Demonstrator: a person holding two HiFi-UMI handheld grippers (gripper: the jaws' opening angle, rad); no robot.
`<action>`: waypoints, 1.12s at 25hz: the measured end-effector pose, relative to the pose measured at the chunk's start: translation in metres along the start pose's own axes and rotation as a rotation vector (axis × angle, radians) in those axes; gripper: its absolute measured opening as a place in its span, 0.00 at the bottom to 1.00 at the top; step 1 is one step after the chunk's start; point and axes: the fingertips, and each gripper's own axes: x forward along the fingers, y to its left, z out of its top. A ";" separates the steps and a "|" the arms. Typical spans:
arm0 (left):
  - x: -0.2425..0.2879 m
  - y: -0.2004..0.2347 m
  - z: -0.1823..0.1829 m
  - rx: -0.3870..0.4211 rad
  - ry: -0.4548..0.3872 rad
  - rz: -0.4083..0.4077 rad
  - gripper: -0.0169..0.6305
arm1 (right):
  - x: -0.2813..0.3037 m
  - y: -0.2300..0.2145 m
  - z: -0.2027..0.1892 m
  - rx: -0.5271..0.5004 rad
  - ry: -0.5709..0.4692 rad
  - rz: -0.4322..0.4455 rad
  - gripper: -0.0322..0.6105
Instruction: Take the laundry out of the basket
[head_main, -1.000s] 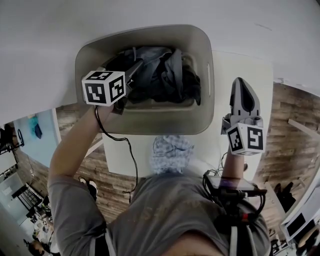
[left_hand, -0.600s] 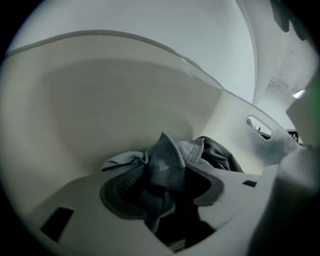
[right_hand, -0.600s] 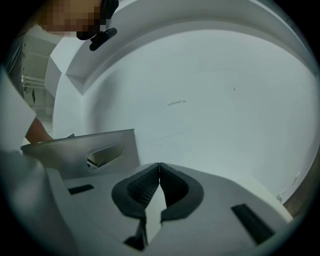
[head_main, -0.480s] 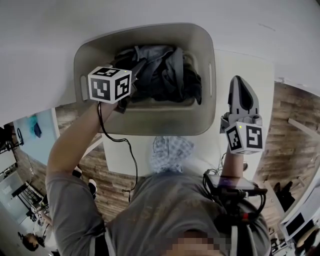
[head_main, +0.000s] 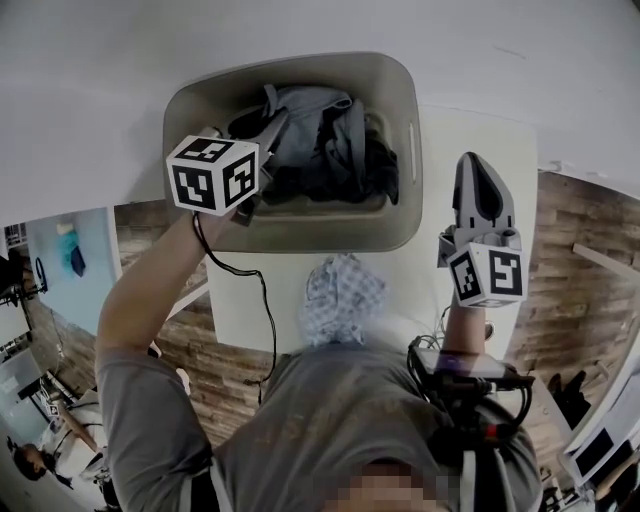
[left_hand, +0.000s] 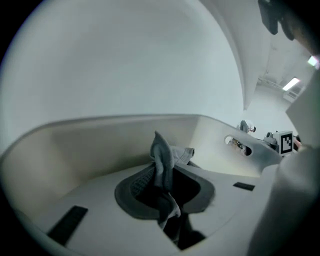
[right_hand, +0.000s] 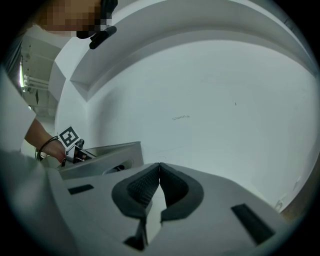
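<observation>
- The basket (head_main: 190, 110) holds nearly all the dark laundry (head_main: 330, 150).
- One checked cloth (head_main: 340, 295) lies out on the table (head_main: 440, 130).
- The left gripper (left_hand: 160, 167), its jaws just closing, pinches a grey fold (left_hand: 162, 150) above the pile.
- The right gripper (right_hand: 159, 172) waits beside the basket, jaws together, empty.
</observation>
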 end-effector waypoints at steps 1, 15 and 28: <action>-0.005 -0.004 0.009 0.010 -0.026 0.002 0.13 | -0.002 0.002 0.003 -0.002 -0.008 0.004 0.06; -0.095 -0.046 0.061 0.031 -0.251 0.031 0.12 | -0.061 0.030 0.054 -0.051 -0.136 0.038 0.06; -0.218 -0.091 0.162 0.165 -0.533 0.039 0.12 | -0.135 0.082 0.088 -0.099 -0.227 0.079 0.06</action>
